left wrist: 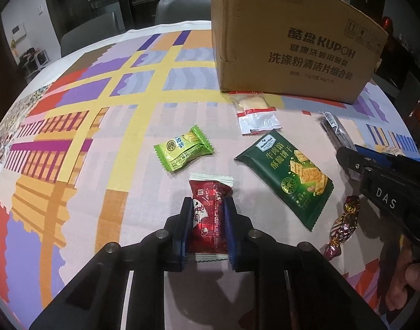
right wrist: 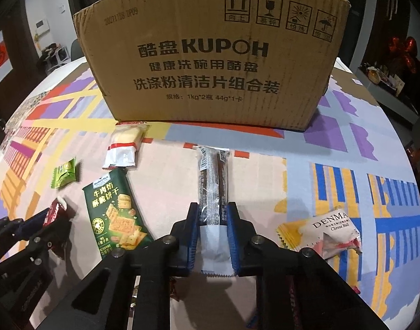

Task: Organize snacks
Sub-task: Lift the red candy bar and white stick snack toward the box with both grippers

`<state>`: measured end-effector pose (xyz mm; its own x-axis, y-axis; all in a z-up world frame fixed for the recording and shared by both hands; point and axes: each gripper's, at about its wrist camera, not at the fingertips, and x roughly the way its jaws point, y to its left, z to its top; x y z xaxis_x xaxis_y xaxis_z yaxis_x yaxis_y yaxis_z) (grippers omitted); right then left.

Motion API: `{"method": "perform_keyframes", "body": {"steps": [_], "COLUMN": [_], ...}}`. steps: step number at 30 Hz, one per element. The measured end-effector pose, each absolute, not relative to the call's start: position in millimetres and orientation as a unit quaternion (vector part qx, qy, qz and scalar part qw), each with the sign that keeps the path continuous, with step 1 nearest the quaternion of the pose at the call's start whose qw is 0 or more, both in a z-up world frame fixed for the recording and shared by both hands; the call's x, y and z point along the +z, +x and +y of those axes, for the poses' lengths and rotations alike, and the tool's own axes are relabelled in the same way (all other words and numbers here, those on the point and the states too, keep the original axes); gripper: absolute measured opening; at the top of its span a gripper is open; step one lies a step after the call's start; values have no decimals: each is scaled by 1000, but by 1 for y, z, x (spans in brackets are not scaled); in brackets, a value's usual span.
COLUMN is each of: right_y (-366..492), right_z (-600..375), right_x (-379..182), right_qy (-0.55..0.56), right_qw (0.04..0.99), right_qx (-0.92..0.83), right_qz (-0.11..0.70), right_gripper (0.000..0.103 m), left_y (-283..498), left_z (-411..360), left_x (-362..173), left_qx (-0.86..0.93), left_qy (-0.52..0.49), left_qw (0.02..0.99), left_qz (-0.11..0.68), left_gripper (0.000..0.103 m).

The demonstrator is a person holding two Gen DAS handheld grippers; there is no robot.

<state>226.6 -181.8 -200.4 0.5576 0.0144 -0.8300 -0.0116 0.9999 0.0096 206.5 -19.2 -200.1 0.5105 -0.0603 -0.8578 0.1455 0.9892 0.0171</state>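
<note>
Left gripper [left wrist: 206, 211]: we see it clamped on a red snack packet [left wrist: 210, 220], whose near end is hidden.
Right gripper [right wrist: 212, 217]: clamped on a long dark bar [right wrist: 211, 187] lying on the tablecloth [right wrist: 265, 181].
Cardboard box [right wrist: 210, 63]: top cut off, inside unseen.

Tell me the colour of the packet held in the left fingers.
The packet is dark red with a white sealed edge, clearest in the left wrist view.
</note>
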Motion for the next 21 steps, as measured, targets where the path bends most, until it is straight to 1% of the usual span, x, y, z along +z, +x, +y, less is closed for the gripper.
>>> {"method": "perform_keyframes", "body": {"steps": [11,21], "right_y": [224,219], "right_z": [-180,-179], "right_x": [-192,-170], "right_qy": [1,3], "right_qw": [886,895], "right_qx": [11,15], "right_qz": [463,446], "right_gripper": [19,19], "left_y": [205,203], "left_z": [-18,-19], "left_x": [-193,-172], "left_qx": [-59,-59], "left_qy": [44,45], "left_qw": [872,880], "left_qz": [485,470], "left_gripper": [22,22]}}
